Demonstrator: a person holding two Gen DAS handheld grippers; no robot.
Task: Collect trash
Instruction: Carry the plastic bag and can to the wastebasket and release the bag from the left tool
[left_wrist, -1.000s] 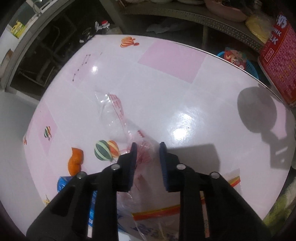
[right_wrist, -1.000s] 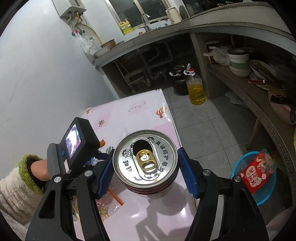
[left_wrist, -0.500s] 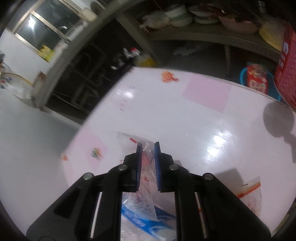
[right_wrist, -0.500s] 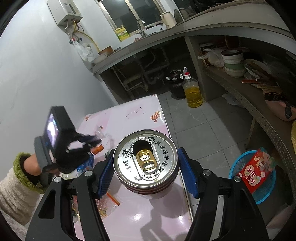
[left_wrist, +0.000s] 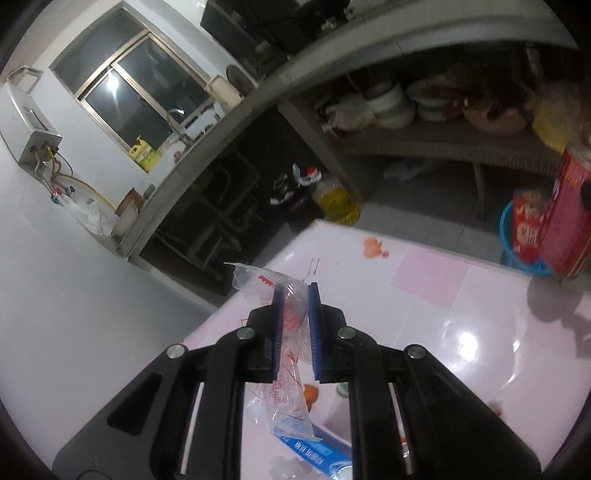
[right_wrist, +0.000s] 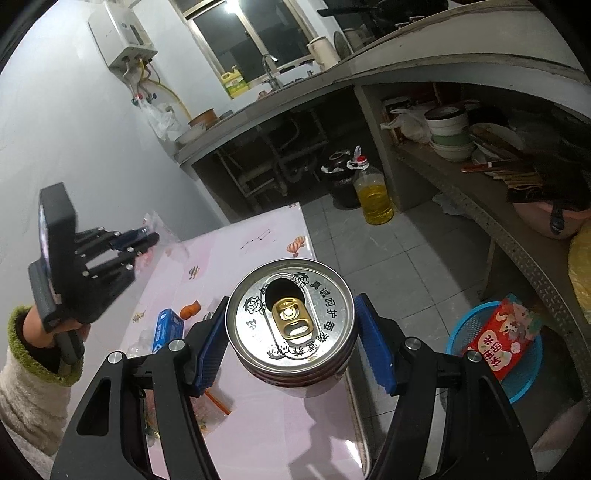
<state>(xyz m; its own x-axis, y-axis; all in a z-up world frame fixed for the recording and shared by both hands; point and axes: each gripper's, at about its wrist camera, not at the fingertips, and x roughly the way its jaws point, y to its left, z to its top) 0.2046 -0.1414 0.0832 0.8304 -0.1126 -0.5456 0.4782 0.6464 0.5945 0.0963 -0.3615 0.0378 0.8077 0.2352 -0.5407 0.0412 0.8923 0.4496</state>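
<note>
1. The left gripper (left_wrist: 295, 325) is nearly closed, its blue pads pinching a clear plastic bag (left_wrist: 284, 369) with red print. The bag pokes out ahead of the fingertips and hangs limp below them, clear of the pink table (left_wrist: 461, 314).
2. The bag looks very light, soft and slick. A pinch on a bunched fold, as here, should hold better than a single flat layer, which could slide out.
3. The right gripper (right_wrist: 291, 343) stands wide, its pads pressed to either side of an opened drink can (right_wrist: 291, 321), lid towards the camera.
4. The can is stiff but thin-walled and smooth. A grip across the middle of its body suits it, and a harder squeeze would likely dent it. It may hold dregs, so keeping it upright seems wise.
5. Below and behind the left gripper's fingers lie a blue wrapper (left_wrist: 314, 448) and an orange scrap (left_wrist: 310, 393) on the table.
6. Beyond the can, to the right and lower down, a blue basket (right_wrist: 465, 332) on the floor holds a red packet (right_wrist: 506, 336). It is probably where the trash goes.
</note>
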